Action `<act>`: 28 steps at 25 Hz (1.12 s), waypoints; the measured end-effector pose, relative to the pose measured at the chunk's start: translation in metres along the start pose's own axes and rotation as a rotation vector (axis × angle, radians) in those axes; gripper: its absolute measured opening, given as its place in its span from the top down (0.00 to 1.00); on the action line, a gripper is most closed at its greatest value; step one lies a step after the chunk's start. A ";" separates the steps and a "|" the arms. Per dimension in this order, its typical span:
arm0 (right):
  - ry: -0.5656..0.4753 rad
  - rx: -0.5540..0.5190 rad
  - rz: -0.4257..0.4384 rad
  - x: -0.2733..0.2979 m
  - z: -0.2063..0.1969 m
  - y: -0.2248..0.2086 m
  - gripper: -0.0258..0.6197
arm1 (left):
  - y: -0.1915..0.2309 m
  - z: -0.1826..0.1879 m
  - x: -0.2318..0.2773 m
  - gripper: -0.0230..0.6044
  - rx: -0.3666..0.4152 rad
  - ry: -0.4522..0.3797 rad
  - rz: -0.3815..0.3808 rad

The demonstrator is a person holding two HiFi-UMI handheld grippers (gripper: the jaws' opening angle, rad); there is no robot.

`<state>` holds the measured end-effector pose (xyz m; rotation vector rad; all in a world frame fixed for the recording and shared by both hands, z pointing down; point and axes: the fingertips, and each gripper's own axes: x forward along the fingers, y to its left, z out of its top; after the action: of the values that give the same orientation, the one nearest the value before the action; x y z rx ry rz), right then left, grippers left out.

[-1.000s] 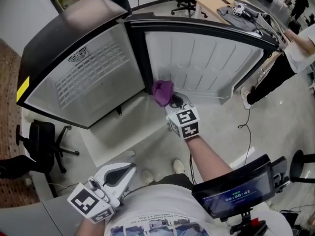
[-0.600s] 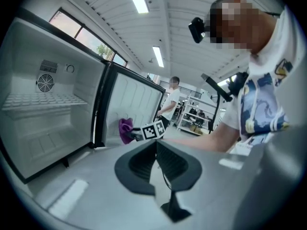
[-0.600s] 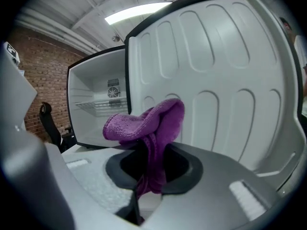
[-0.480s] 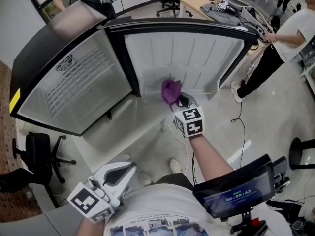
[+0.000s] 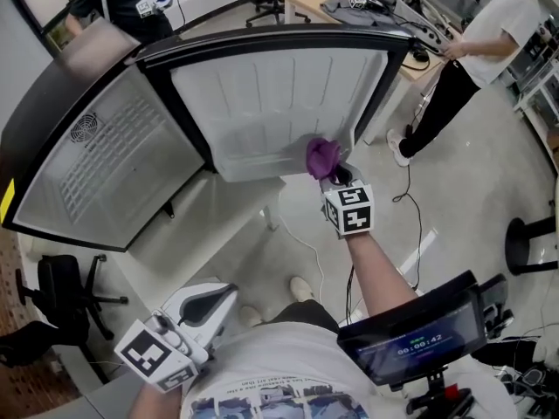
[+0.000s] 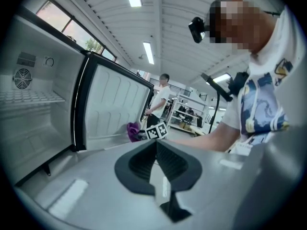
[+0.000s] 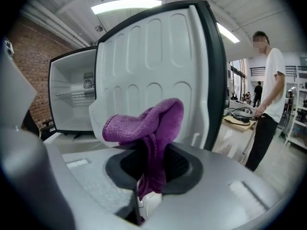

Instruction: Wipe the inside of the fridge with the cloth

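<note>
The fridge [image 5: 87, 155] stands open, its white door [image 5: 262, 103] swung wide with the ribbed inner liner facing me. My right gripper [image 5: 332, 171] is shut on a purple cloth [image 5: 321, 155] held against the lower right part of that liner. From the right gripper view the cloth [image 7: 148, 128] bunches out of the jaws, just in front of the door [image 7: 153, 66]. My left gripper [image 5: 214, 299] hangs low by my body, shut and holding nothing; in the left gripper view its jaws [image 6: 156, 164] meet.
A person [image 5: 476, 51] stands at the right by a desk [image 5: 367, 3] behind the door. An office chair [image 5: 52, 299] sits at the lower left. A wire shelf [image 5: 96, 151] spans the fridge cavity. A screen [image 5: 410, 343] is by my right side.
The right gripper has slid the cloth rightward along the bottom of the door liner, from near the hinge side towards the outer edge. The left gripper has stayed put.
</note>
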<state>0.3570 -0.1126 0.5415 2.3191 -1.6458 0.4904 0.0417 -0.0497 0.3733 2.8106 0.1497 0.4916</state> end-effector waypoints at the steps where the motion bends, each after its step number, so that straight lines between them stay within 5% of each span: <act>1: 0.005 0.003 -0.013 -0.002 -0.003 -0.006 0.86 | -0.001 0.000 0.002 0.96 0.001 0.001 -0.006; 15: 0.001 0.066 -0.059 -0.051 -0.011 -0.042 0.86 | -0.017 0.003 0.020 0.96 -0.006 -0.014 -0.046; 22: 0.118 0.086 0.034 -0.047 -0.058 -0.003 0.86 | -0.023 0.000 0.017 0.96 -0.016 -0.014 -0.045; 28: 0.150 0.059 0.158 -0.010 -0.060 0.059 0.86 | -0.017 -0.007 0.000 0.96 -0.029 -0.007 0.008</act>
<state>0.2909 -0.0997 0.5928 2.1426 -1.7715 0.7373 0.0385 -0.0318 0.3743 2.7850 0.1294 0.4817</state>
